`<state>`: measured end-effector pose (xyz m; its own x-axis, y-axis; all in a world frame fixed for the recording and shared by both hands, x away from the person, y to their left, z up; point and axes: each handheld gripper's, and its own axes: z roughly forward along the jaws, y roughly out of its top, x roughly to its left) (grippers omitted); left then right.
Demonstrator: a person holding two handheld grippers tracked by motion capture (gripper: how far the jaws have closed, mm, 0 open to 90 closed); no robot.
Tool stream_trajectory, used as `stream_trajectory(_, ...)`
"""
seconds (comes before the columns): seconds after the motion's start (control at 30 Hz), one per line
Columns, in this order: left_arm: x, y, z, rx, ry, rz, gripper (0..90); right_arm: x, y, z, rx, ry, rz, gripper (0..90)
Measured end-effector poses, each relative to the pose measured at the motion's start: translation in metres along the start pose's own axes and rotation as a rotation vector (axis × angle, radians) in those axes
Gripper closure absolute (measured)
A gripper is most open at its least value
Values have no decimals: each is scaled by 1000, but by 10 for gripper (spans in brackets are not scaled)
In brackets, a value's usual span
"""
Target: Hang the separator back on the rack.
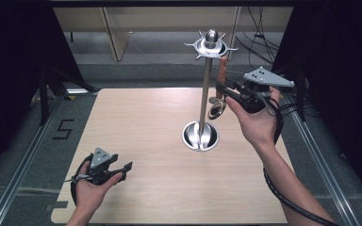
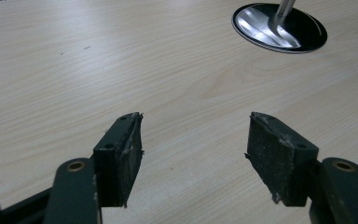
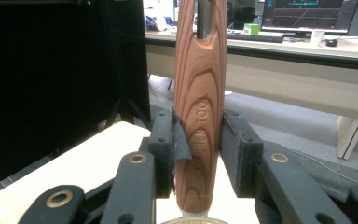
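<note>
A metal stand rises from a round base point(image 1: 200, 136) mid-table, its pole point(image 1: 206, 89) topped by a ring of hooks point(image 1: 210, 44). Just right of the pole, my right gripper point(image 1: 224, 89) is shut on the wooden handle point(image 1: 222, 75) of a utensil held upright, its round metal head point(image 1: 217, 109) hanging below. In the right gripper view the pads point(image 3: 235, 149) clamp the lower part of the handle point(image 3: 199, 93), and grey metal shows through the slot at its top. My left gripper point(image 1: 125, 168) rests open near the front left. Its gripper point(image 2: 196, 140) holds nothing, with the base point(image 2: 279, 28) farther off.
The wooden table point(image 1: 146, 122) has black curtains on both sides. Metal rails point(image 1: 23, 160) run along the floor beside it and cables point(image 1: 259, 42) lie behind. A desk with monitors point(image 3: 307, 14) stands beyond the table.
</note>
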<state>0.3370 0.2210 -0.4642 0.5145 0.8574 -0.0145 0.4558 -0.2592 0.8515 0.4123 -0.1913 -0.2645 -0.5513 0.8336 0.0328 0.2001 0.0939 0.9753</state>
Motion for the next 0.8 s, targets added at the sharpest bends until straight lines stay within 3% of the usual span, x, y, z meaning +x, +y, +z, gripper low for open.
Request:
stream_trajectory(0.17, 0, 0, 0, -2, -1, 2, 348, 0, 0, 2, 0, -1, -23, 672)
stream_trajectory(0.23, -1, 0, 0, 0, 4, -12, 347, 2, -1, 2, -3, -9, -12, 618)
stream_trajectory(0.37, -1, 0, -1, 0, 7, -8, 348, 3, -3, 1, -4, -14, -59, 546)
stream_trajectory(0.43, -1, 0, -1, 0, 7, -7, 348, 4, -4, 1, -7, -17, -54, 533)
stream_trajectory(0.47, -1, 0, -1, 0, 7, -10, 348, 2, -4, 0, -14, -18, -87, 526)
stream_trajectory(0.57, 1, 0, 1, -7, -5, 9, 348, 3, -6, -5, -19, -21, -81, 508)
stream_trajectory(0.6, -1, -1, 0, -1, 1, -13, 348, 2, -8, -6, -14, -12, -81, 499)
stream_trajectory(0.73, -1, -1, 0, 1, 8, -7, 348, -2, -19, -15, -13, -12, -113, 482)
stream_trajectory(0.8, -1, -1, 0, 6, 11, -4, 348, -2, -26, -19, 7, 8, -90, 477)
